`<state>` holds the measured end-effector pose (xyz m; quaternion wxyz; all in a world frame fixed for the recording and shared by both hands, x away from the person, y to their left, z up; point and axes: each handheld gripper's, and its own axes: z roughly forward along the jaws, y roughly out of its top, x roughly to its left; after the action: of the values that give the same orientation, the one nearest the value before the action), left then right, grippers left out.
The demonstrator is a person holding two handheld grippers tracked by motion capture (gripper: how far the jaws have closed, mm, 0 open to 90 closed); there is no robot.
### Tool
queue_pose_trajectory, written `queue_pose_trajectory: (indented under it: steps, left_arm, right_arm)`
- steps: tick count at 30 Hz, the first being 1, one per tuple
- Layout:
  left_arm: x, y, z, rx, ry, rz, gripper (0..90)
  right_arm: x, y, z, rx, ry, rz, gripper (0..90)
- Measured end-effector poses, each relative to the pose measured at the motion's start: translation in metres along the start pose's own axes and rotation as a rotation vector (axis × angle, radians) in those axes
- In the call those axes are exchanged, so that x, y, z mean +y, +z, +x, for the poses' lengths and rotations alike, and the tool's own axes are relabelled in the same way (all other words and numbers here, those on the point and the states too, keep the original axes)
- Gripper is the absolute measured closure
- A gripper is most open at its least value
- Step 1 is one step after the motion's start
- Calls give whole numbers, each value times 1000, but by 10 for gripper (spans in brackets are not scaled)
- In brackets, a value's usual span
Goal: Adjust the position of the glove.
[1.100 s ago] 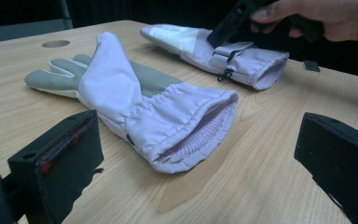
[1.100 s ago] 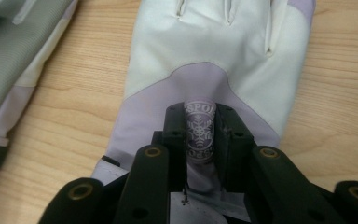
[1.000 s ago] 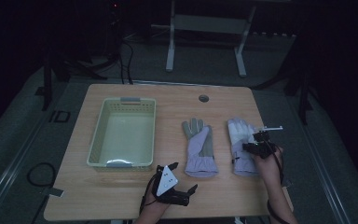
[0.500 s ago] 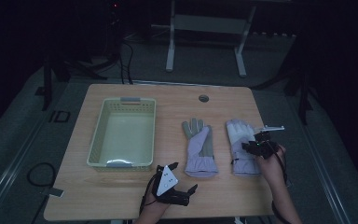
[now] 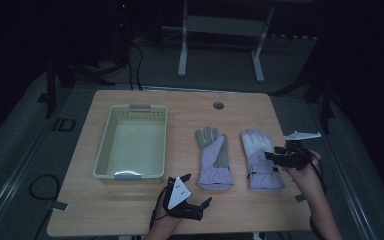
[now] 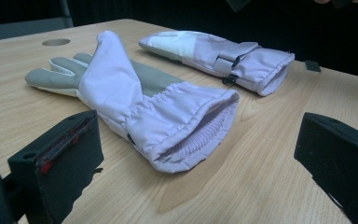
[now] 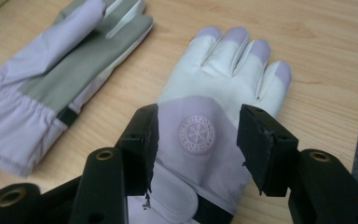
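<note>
Right tool (image 5: 275, 157), jaws parted wide, has been edged inward over the lilac-and-white padded glove (image 7: 214, 116), suggesting an imminent grasp; left tool (image 5: 197, 204) is held wide, unmoved.

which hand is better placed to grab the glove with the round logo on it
Right. The right gripper is open with its jaws either side of the logo glove. The left gripper sits nearer the palm-up glove.

Lilac fabric glove with grey palm (image 5: 214, 160) lying flat, palm apparently up, lilac-and-white padded glove with round emblem (image 5: 260, 159) just beside it, fingers pointing away, on wooden surface (image 5: 190, 110)
</note>
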<state>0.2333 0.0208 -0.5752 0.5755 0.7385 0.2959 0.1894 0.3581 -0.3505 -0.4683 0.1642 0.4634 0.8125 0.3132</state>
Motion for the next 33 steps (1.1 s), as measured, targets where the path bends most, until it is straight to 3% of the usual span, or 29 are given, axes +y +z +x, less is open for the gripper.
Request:
queue_pose_trajectory:
  steps: [2,7,14,19,22,25,30,33]
  left_arm:
    - [0,0,0,1,3,1,11]
    - [0,0,0,4,1,1,11]
    - [0,0,-1,3,4,-1,11]
    - [0,0,0,4,-5,2,11]
    - [0,0,0,4,-1,0,11]
    - [0,0,-2,2,10,2,11]
    - [0,-1,-2,3,13,4,11]
    - [0,-1,-2,2,16,3,11]
  right_arm:
    - [0,3,-4,-11,9,16,482]
    - [-5,22,-11,27,63,47,456]
    - [-28,56,-18,18,112,92,408]
    - [-36,60,-13,23,48,52,309]
    - [-38,61,-9,4,17,46,304]
    - [-41,62,-11,13,20,19,352]
    - [-41,59,-9,45,28,20,614]
    - [-40,59,-9,50,62,28,647]
